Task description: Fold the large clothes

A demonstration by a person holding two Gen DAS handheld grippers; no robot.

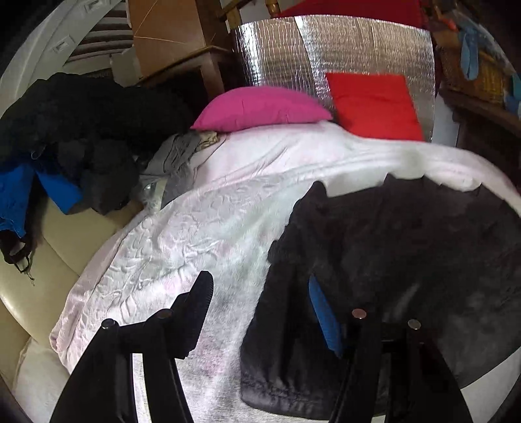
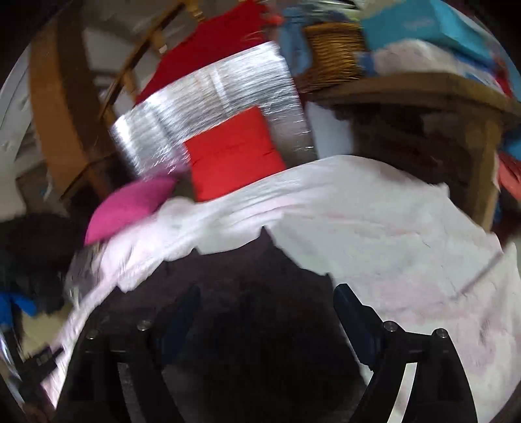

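under my view is a bed [image 1: 182, 234] covered with a wrinkled white sheet. a dark garment [image 1: 407, 247] lies spread on it at the near side. a pink pillow [image 1: 260, 109] and a red pillow [image 1: 374, 104] sit at the far end, and a heap of dark clothes [image 1: 81, 130] is piled at the left.

No readable text

A teal box [image 2: 420, 24] on the shelf bears faint pale lettering — too blurred to read — nothing else is legible.
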